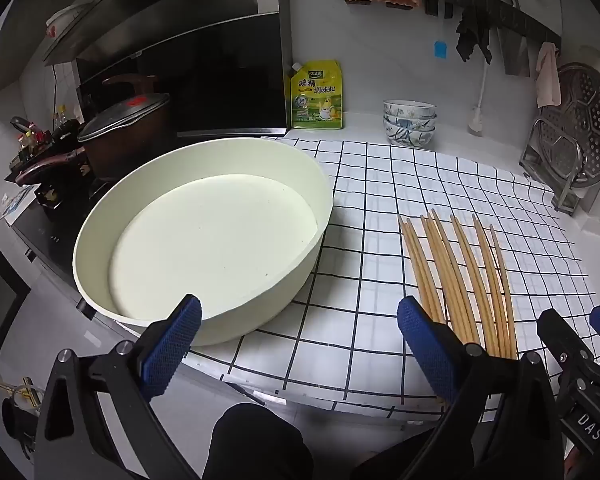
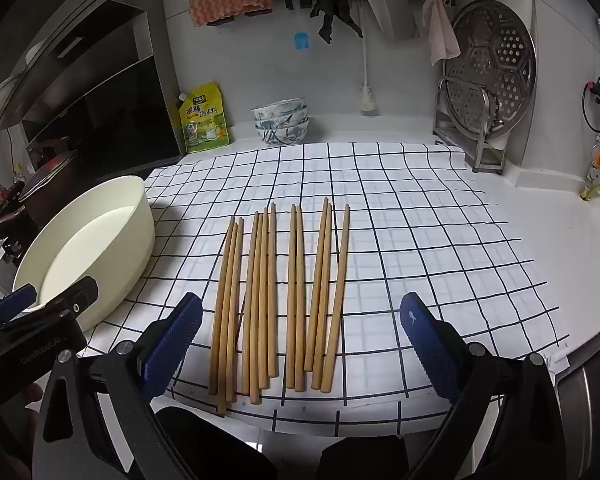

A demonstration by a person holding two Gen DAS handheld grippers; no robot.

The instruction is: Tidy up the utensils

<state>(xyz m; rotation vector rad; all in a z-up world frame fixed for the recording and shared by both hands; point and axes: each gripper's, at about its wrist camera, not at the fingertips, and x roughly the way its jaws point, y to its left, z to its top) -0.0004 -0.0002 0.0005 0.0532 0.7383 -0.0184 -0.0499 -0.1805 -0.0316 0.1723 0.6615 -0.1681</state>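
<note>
Both views are dim and cool-toned, with soft, even light from above. The cream basin [image 1: 204, 240] throws a faint shadow rightward onto the checked cloth [image 1: 380, 208]. The black range hood [image 1: 204, 60] shows weak grey reflections, with no harsh glare. The fisheye lens bends the cloth's grid lines and blackens the corners. Centres are sharp; the edges look softer and slightly smeared.

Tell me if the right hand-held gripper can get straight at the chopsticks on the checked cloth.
Probably yes. The right hand-held gripper is open and empty, angled down at the chopsticks, which lie flat in loose groups on the checked cloth. Nothing lies between; the cream basin sits off to the side.
</note>
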